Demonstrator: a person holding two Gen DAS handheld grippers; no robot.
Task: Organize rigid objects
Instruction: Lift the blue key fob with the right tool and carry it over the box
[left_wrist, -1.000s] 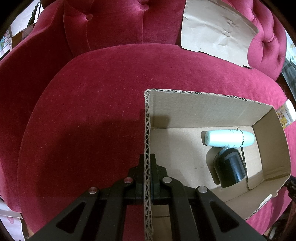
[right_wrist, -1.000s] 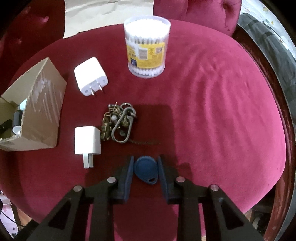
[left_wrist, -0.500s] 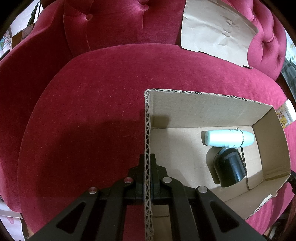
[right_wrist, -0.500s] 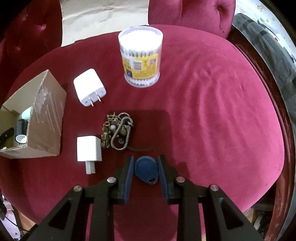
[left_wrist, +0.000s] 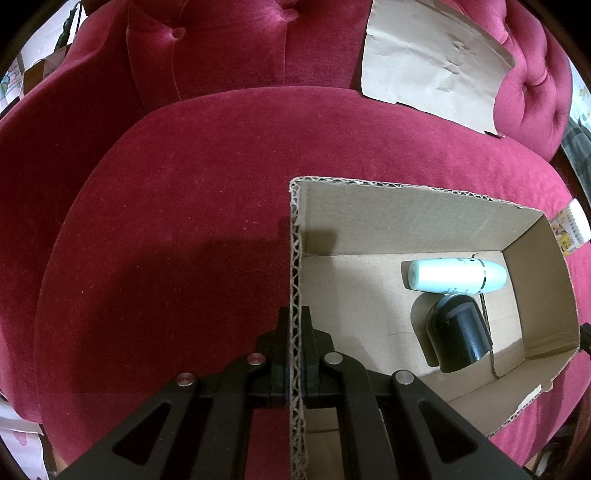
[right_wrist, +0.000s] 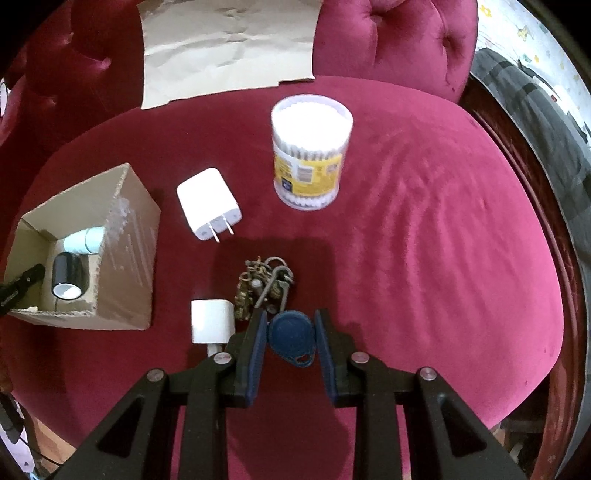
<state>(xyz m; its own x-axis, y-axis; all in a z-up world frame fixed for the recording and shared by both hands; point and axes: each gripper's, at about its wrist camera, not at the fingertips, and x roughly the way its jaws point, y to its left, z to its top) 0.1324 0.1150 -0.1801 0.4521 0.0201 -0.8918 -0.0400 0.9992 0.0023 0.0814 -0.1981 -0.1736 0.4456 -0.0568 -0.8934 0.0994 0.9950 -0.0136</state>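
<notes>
landmark: cardboard box (right_wrist: 122, 236) on the red velvet seat (right_wrist: 424, 221), everything below placed relative to it

left gripper (left_wrist: 295, 328): clamped tight on the box's near wall (left_wrist: 295, 280), one finger inside and one outside, pinning the box in place; same spot as a second ago

already in the box: pale mint bottle (left_wrist: 456, 276) lying on its side toward the far end, black cylinder (left_wrist: 458, 338) right against it

right gripper (right_wrist: 290, 334): fingers pinching the blue key fob (right_wrist: 291, 338) by its edges, well off to the right of the box

just changed: fob up off the cushion now, seat and everything on it looking further away than a second ago, so a lift and not a drag. keyring clump (right_wrist: 264, 284) left lying between the box and the fob, chain no longer trailing out toward the fob

still outside the box: big white charger (right_wrist: 208, 203) just right of it, small white charger (right_wrist: 212, 321) near its right front corner, cotton swab tub (right_wrist: 310, 155) further right and back

meaning for the task: pick looks secure, probably a carry leftward over the chargers next, then a drop into the open top. plenty of bare floor at the box's near end

watch out for: fob held only by its rim, could maybe twist out
</notes>
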